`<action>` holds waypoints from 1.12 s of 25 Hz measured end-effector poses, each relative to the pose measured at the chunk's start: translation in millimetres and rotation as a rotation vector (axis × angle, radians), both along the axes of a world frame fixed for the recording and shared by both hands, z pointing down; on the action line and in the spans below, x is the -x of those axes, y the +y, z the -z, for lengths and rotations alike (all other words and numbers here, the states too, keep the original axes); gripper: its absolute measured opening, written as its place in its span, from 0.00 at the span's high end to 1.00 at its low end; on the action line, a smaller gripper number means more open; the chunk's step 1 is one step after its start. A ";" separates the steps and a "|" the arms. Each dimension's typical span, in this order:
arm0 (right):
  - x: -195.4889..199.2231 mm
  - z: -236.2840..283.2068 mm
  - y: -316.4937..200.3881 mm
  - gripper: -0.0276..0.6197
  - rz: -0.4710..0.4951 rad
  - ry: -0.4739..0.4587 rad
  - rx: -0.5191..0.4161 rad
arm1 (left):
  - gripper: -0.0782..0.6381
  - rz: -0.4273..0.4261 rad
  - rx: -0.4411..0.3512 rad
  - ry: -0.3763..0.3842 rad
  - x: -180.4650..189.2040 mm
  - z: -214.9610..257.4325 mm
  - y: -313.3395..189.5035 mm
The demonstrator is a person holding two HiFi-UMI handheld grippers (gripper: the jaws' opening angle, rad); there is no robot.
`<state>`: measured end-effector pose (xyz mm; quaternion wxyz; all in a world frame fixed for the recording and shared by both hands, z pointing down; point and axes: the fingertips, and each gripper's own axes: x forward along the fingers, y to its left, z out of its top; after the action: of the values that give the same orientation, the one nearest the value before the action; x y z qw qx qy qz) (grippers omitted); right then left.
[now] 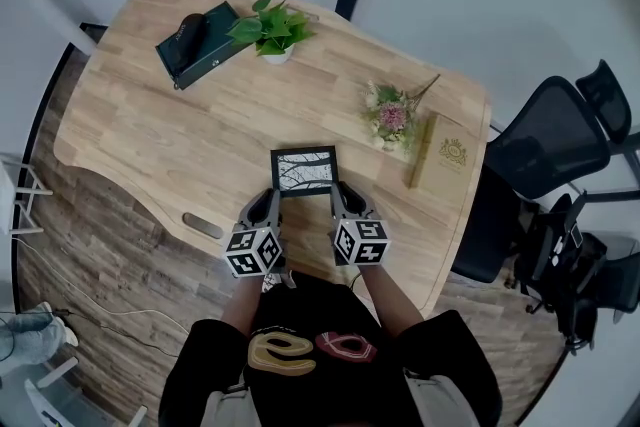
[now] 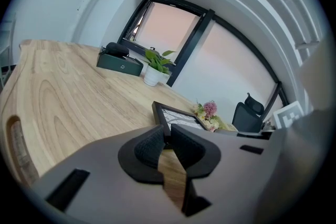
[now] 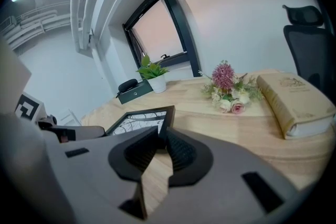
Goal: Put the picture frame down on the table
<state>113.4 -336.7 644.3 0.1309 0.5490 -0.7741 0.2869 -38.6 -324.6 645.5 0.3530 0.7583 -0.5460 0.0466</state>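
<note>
Wooden desk lies just under the picture frame, near the front edge. I hold the frame's near corners, left claw and right claw each clamped on one. Not down yet, I judge; lowering and release are left. Black border, pale print with dark branches.

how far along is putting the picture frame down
Done: the black rectangular picture frame is over the light wooden table. In hand: left gripper and right gripper each clamp a near corner. Left: rest it on the tabletop and release; whether it touches is unclear.
</note>
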 end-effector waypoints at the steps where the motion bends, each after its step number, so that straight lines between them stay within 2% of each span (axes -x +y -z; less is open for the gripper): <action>1: 0.3 -1.4 -0.3 0.86 0.002 0.003 0.004 | 0.81 0.000 0.004 0.000 0.3 -1.5 -0.4; 28: -3.3 -36.8 -0.5 0.86 0.016 0.064 0.093 | 0.81 -0.028 0.111 0.003 -5.2 -39.6 -1.0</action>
<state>116.8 -337.2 681.1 0.1836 0.5450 -0.7595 0.3038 -33.4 -325.5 685.1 0.3946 0.7453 -0.5313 0.0805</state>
